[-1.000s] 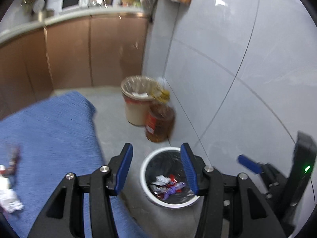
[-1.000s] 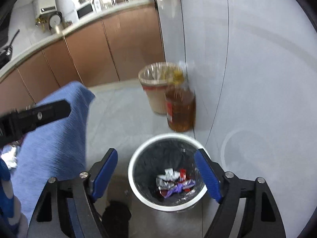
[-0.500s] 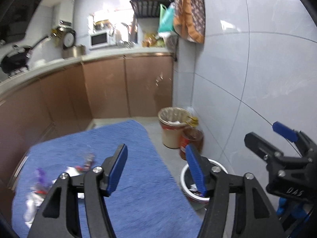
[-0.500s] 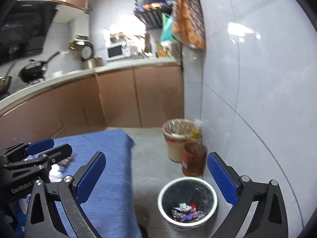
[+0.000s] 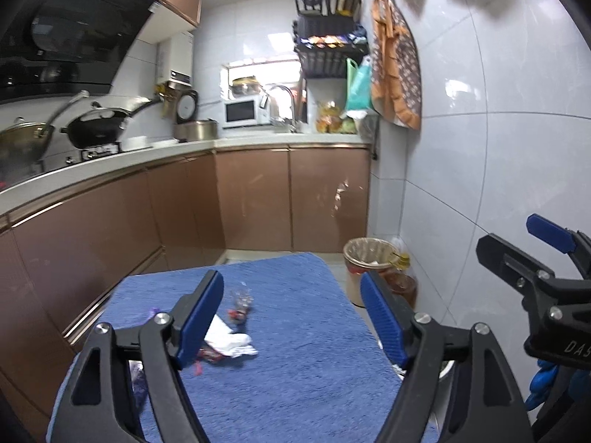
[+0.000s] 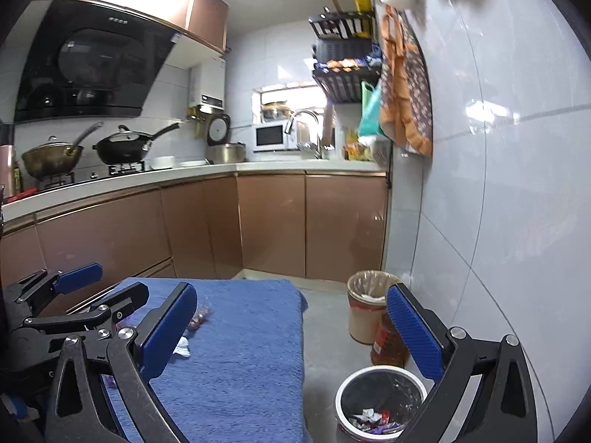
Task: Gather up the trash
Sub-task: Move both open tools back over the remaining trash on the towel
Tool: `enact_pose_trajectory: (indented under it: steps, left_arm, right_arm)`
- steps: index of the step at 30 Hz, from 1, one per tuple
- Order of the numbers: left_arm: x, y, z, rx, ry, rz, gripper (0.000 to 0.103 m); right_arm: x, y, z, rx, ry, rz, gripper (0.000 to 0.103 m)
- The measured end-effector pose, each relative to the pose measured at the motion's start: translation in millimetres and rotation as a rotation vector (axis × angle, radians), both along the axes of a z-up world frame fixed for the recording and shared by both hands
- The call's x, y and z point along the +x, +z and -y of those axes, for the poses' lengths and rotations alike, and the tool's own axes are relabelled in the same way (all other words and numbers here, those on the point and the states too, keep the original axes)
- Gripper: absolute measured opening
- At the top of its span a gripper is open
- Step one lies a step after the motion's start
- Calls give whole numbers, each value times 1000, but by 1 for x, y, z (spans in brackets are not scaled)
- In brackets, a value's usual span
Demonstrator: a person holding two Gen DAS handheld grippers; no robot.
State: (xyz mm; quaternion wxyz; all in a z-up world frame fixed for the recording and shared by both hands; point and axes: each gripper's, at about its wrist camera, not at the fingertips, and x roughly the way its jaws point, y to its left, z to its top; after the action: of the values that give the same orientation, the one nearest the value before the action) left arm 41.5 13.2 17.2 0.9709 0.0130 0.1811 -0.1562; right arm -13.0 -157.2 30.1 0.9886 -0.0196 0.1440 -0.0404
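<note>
Several wrappers lie on a blue cloth-covered table (image 5: 295, 369): a white crumpled wrapper (image 5: 231, 341), a red candy wrapper (image 5: 238, 313), a clear wrapper (image 5: 241, 295). My left gripper (image 5: 295, 317) is open and empty above the table. My right gripper (image 6: 291, 326) is open and empty, right of it. A white bin with a black liner (image 6: 380, 406) stands on the floor by the table, with wrappers (image 6: 373, 419) in it. The wrappers also show in the right wrist view (image 6: 197, 319).
A beige lined bin (image 6: 367, 310) and an oil bottle (image 6: 388, 343) stand by the tiled wall (image 6: 498, 221). Brown cabinets (image 5: 258, 199) with a counter, pans and a microwave run behind. The right gripper shows in the left wrist view (image 5: 546, 277).
Both grippers have risen and tilted up from over the white bin. They now face the table and the kitchen. Both stayed open.
</note>
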Motion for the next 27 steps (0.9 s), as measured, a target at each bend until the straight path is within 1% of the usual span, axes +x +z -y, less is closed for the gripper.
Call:
enact_pose_trajectory:
  steps: [7, 11, 14, 16, 19, 21, 23, 27]
  left_arm:
    - [-24, 5, -29, -16, 44, 42, 76]
    - [-37, 11, -45, -31, 66, 91, 76]
    - [-44, 12, -54, -44, 62, 104, 76]
    - [-46, 11, -57, -33, 49, 93, 76]
    - [-42, 4, -62, -23, 42, 67, 76]
    - [-34, -3, -67, -24, 46, 39, 80]
    - [-24, -14, -78, -33, 62, 4, 82]
    - [-2, -35, -105, -44, 106, -53, 82]
  right_arm:
    - [-16, 10, -25, -17, 47, 35, 103]
    - [-25, 14, -37, -26, 85, 51, 103]
    - [-29, 18, -48, -35, 115, 64, 103]
    - [-28, 19, -55, -27, 145, 62, 103]
    - [-21, 15, -67, -37, 171, 28, 103]
    - [-13, 12, -74, -55, 180, 2, 103]
    - [-5, 7, -80, -57, 199, -24, 103]
    - [19, -7, -90, -64, 226, -79, 103]
